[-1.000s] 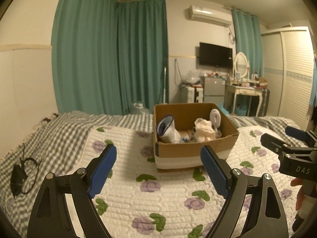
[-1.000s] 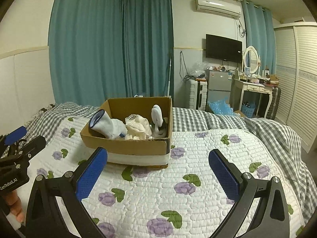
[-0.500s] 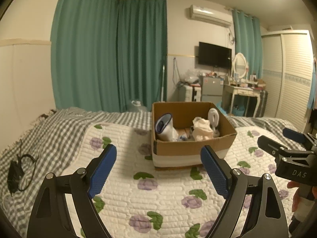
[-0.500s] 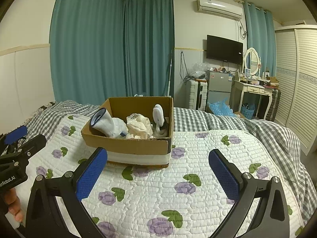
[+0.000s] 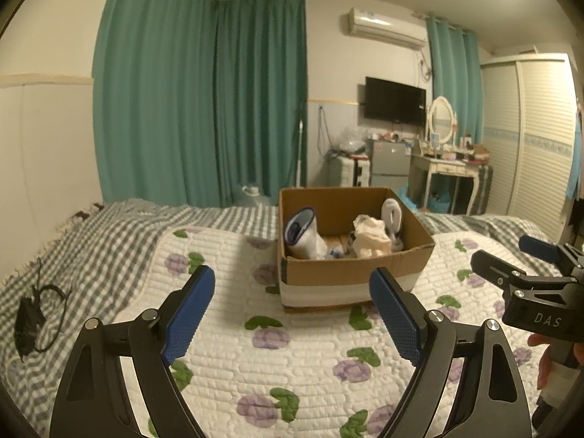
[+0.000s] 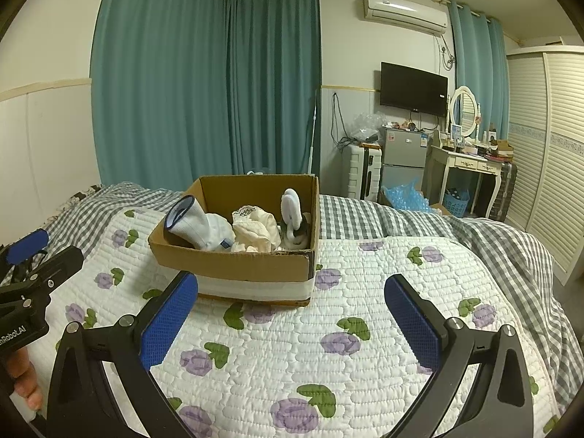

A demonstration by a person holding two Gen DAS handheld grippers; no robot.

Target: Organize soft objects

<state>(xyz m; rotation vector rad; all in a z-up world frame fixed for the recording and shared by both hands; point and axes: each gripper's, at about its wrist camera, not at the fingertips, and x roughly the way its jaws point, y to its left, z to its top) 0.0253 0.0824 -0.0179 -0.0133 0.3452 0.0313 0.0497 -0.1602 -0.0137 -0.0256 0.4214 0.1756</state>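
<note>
An open cardboard box (image 5: 350, 273) (image 6: 233, 266) stands on the quilted bed. Inside are a white sock with a dark cuff (image 5: 303, 233) (image 6: 197, 226), a cream crumpled cloth (image 5: 370, 237) (image 6: 255, 230) and a white looped sock (image 5: 391, 219) (image 6: 291, 211). My left gripper (image 5: 292, 310) is open and empty, short of the box. My right gripper (image 6: 292, 314) is open and empty, also short of the box. Each gripper shows at the edge of the other's view, the right one (image 5: 511, 266) and the left one (image 6: 40, 255).
The bed has a white floral quilt (image 6: 328, 346) over a grey checked blanket (image 5: 91, 255). A black cable (image 5: 33, 314) lies at the bed's left side. Teal curtains, a fridge (image 6: 401, 160), a dressing table (image 6: 471, 171) and a wardrobe stand beyond.
Both cameras have tilted up and risen slightly; the box sits a little lower in view. Both grippers stay open and empty.
</note>
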